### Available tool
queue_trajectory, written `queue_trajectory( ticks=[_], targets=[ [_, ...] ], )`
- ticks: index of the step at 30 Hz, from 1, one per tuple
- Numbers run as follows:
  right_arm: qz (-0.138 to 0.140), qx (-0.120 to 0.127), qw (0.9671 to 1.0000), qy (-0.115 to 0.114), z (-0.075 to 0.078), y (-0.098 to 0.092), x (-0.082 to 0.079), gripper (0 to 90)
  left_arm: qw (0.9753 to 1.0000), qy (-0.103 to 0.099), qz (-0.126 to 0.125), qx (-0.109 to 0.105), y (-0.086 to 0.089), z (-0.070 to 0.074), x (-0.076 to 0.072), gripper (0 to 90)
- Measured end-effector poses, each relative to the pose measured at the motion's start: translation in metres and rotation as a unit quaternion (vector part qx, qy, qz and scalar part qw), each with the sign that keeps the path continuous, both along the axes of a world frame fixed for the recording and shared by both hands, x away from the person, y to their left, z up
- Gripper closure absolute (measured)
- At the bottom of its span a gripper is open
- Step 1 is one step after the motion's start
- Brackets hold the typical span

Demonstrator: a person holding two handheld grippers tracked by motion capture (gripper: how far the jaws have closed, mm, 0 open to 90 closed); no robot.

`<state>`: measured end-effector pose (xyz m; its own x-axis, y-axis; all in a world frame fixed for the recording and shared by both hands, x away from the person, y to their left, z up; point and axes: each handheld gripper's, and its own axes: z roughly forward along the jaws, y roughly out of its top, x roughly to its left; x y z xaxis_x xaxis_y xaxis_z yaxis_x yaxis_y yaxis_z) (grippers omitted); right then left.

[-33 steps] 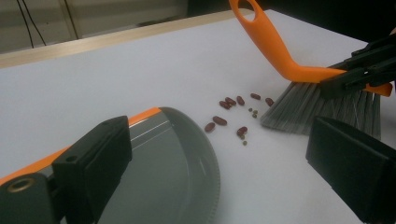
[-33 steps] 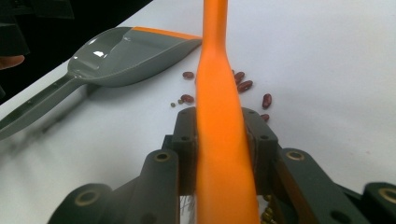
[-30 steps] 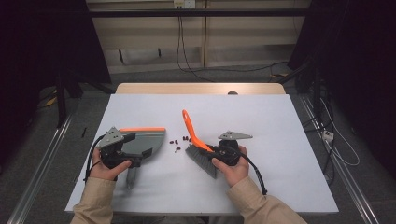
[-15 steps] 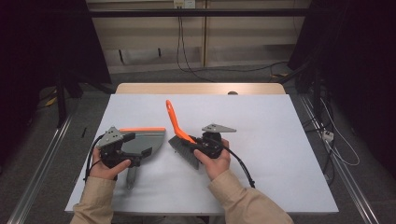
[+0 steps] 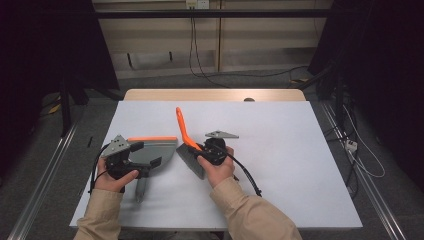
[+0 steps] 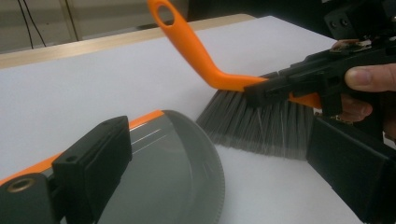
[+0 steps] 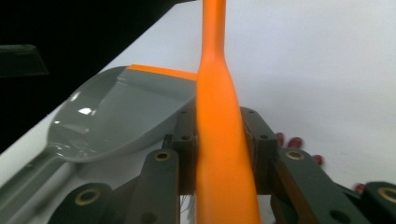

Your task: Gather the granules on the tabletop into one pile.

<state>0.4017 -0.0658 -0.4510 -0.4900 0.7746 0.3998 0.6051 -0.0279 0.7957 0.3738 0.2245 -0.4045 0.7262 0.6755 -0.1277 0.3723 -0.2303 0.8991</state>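
A: Here we are above the white table (image 5: 300,165), 2 hands working side by side. The right gripper (image 5: 214,150) has its jaws pinched tight on the orange-handled brush (image 5: 186,134), and in the right gripper view the handle runs straight up between the 2 pads (image 7: 187,140), which press on it from both sides.

B: And look at the brush head. The grey bristles (image 6: 261,126) sit down on the table right at the open mouth of the grey dustpan (image 5: 156,151), with the handle tilting up and away toward the far edge.

A: In the left gripper view those bristles are just beside the pan's curved lip (image 6: 215,172), very close, though I cannot tell whether they touch it.

B: The pan itself lies flat on the near left part of the table, orange strip (image 5: 152,138) along its far edge, grey handle (image 5: 141,186) pointing back toward the person.

A: The left gripper (image 5: 131,161) is right over the pan. Its own view shows 1 black jaw (image 6: 91,163) lying on the pan's rim, and the other off to the right, so the jaws look clamped on the dustpan wall.

B: 1 more thing in the right gripper view: small dark red bits (image 7: 295,142) on the table just behind the brush, near the right jaw.
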Motion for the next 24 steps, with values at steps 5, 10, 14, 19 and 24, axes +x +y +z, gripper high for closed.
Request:
queue_trajectory(
  ticks=[5, 10, 14, 19, 24],
  targets=[
    [-0.017, -0.015, 0.9997, -0.008, 0.002, -0.015, -0.002, 71.1, 1.0, -0.002, -0.002, 0.003, -0.002, 0.0, -0.001, 6.9],
    [-0.03, -0.007, 0.9995, 0.001, 0.001, -0.031, -0.005, 71.0, 1.0, -0.001, -0.006, 0.005, -0.004, 0.0, -0.001, 7.0],
    [-0.039, -0.012, 0.9991, 0.001, 0.002, -0.042, -0.006, 71.0, 1.0, -0.002, -0.004, 0.006, -0.004, 0.0, -0.001, 7.0],
    [-0.052, -0.006, 0.9986, 0.002, 0.0, -0.055, -0.009, 70.9, 1.0, -0.001, -0.006, 0.007, -0.005, -0.001, -0.001, 7.0],
    [-0.058, -0.008, 0.9983, 0.002, 0.001, -0.062, -0.01, 71.0, 1.0, 0.002, -0.006, 0.007, -0.005, -0.001, 0.0, 7.0]
  ],
)
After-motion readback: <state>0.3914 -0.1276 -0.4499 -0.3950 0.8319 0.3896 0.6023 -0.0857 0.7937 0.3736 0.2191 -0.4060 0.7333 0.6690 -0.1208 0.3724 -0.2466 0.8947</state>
